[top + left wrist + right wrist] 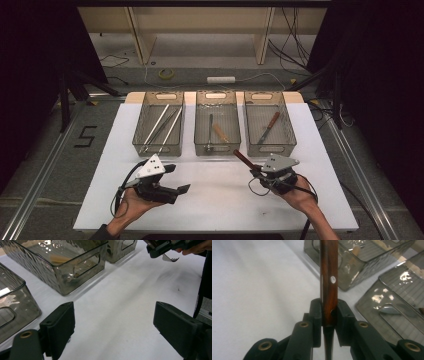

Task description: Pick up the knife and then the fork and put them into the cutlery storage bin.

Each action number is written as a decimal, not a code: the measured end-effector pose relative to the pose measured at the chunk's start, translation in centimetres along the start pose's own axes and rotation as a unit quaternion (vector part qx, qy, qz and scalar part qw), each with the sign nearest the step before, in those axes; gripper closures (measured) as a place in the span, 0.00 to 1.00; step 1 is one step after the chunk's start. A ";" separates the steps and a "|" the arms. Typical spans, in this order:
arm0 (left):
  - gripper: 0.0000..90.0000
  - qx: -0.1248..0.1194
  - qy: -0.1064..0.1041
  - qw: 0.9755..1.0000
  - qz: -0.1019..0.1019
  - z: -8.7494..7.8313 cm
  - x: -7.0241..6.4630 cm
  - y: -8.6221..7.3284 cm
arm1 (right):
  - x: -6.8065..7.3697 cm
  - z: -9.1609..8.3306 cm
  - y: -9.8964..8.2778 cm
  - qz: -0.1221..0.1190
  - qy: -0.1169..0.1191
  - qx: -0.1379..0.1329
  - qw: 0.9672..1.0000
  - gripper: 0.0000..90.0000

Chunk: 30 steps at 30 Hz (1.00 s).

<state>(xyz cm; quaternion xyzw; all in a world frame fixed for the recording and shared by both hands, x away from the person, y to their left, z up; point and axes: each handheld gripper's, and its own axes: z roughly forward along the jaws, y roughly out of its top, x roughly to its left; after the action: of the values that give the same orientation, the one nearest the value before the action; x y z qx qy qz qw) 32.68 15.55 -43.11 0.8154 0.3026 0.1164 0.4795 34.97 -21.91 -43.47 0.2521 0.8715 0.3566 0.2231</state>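
Right gripper [256, 171] clamps a wooden-handled fork [329, 282], handle pointing away toward the middle bin [217, 149], tines trailing back toward the person. Left gripper [177, 179] idles with jaws wide, empty. Right hand is nearer; bins lie just ahead.

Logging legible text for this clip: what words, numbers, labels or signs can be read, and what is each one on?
"5": a dark numeral marked on the grey floor, left of the white table in the high view.
No other text is readable; the three clear bins, the grippers and the wooden-handled fork show no legible label.
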 end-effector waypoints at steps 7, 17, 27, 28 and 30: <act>0.19 0.000 0.001 1.000 0.001 0.0 0.0 0.0 | -0.9 -0.1 -0.3 0.019 -0.008 0.002 1.000 0.86; 0.19 -0.005 0.002 1.000 -0.003 0.0 0.0 0.0 | -2.1 -0.4 -0.3 0.047 -0.016 -0.005 0.999 0.86; 0.18 -0.010 0.004 1.000 -0.007 -0.1 0.1 0.0 | -3.9 -1.0 -0.2 0.071 -0.033 -0.013 0.997 0.86; 0.18 -0.010 0.005 1.000 -0.007 -0.1 0.1 0.0 | -4.0 -1.0 -0.1 0.073 -0.034 -0.014 0.997 0.86; 0.18 -0.011 0.005 1.000 -0.008 -0.1 0.2 0.0 | -4.4 -1.1 0.0 0.076 -0.038 -0.014 0.996 0.86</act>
<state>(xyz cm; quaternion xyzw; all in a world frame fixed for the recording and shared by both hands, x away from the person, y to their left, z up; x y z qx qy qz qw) 32.78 15.68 -43.08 0.8072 0.3103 0.1197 0.4876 37.76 -25.10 -41.89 0.3279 0.8354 0.3752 0.2321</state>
